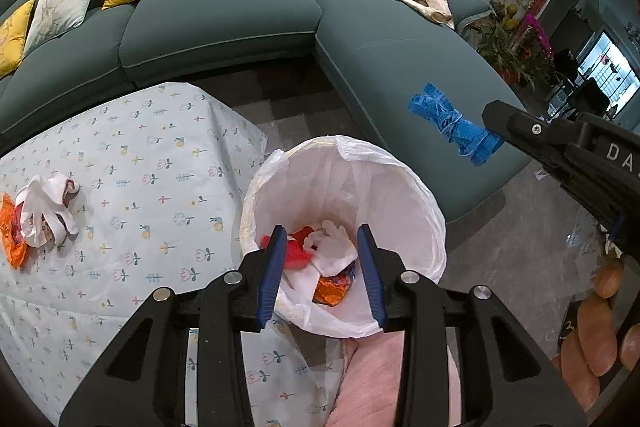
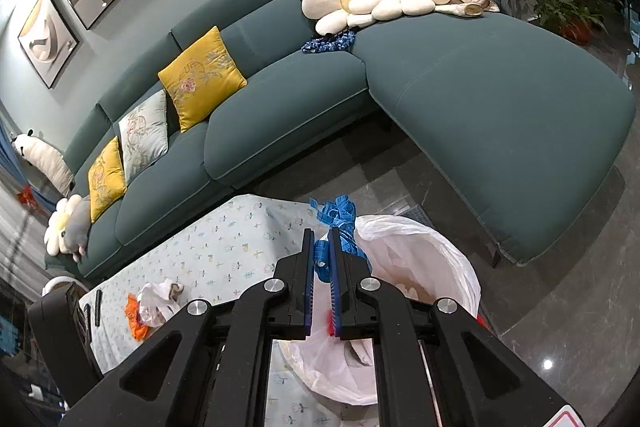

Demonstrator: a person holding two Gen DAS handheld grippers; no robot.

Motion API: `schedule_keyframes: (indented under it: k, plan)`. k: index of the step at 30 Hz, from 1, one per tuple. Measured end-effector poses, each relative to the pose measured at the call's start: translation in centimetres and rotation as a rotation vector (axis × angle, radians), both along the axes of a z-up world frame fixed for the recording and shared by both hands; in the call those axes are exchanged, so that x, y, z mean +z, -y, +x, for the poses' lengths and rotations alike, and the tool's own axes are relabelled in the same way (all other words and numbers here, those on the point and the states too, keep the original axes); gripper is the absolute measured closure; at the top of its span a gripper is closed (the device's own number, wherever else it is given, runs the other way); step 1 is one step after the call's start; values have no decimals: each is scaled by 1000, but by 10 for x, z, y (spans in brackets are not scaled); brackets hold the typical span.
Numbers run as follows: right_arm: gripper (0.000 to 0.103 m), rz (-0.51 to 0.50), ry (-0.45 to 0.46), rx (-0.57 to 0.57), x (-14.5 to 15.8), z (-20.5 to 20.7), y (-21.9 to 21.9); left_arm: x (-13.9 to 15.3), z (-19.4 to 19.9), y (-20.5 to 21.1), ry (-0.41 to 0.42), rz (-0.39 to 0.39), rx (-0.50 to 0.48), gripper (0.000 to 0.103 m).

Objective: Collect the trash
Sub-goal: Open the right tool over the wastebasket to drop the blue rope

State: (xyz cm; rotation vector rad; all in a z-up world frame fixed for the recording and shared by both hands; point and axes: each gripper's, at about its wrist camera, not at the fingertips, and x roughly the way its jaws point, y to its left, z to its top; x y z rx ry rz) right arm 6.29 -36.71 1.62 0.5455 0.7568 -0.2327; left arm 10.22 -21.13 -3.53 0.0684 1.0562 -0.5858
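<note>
Hanging over the open mouth of the trash bin [image 1: 344, 227], the left gripper [image 1: 322, 267] has its blue-padded jaws spread wide with nothing between them. The bin is lined with a white plastic bag, and through the gap between the jaws some of its contents show: crumpled white tissue, a red scrap and an orange wrapper, though the gripper's black frame covers the near rim and whatever lies beneath it.

The right gripper [image 2: 322, 259] has its jaws nearly together, pinching a bunched blue measuring tape [image 2: 336, 223]. In the left wrist view the tape sticks out from the gripper's tip, held in the air off to the bin's far right, in front of the sofa [image 1: 224, 23]. In the right wrist view the tape sits against the bag's edge, so whether it hangs over the opening cannot be told. The lower part of the tape is hidden between the pads.

More trash remains on the flower-print tablecloth [image 1: 160, 155] left of the bin: a crumpled white plastic bag [image 1: 44, 211] lying on top of an orange wrapper [image 1: 12, 231], which is cut off by the picture's edge. Fingers of the person's hand [image 1: 596, 331] show at the lower right, partly cropped.
</note>
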Motion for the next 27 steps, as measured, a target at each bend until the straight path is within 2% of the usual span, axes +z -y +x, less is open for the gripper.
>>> schedule_keyframes:
  k: [7,10,12,27]
  plan:
    - [95,3,-15,13,-4,1,-7,1,2,-7,1,1,21,68]
    - [89,-5,-21,7,-2,3,-11,2,3,-10,-1,-1,27,67]
    - [86,-2,-22,8,-1,4,-12,3,4,-12,2,-3,34,62]
    - [70,-36,-32,46,1,13,-33,5,11,-39,3,-19,91,62]
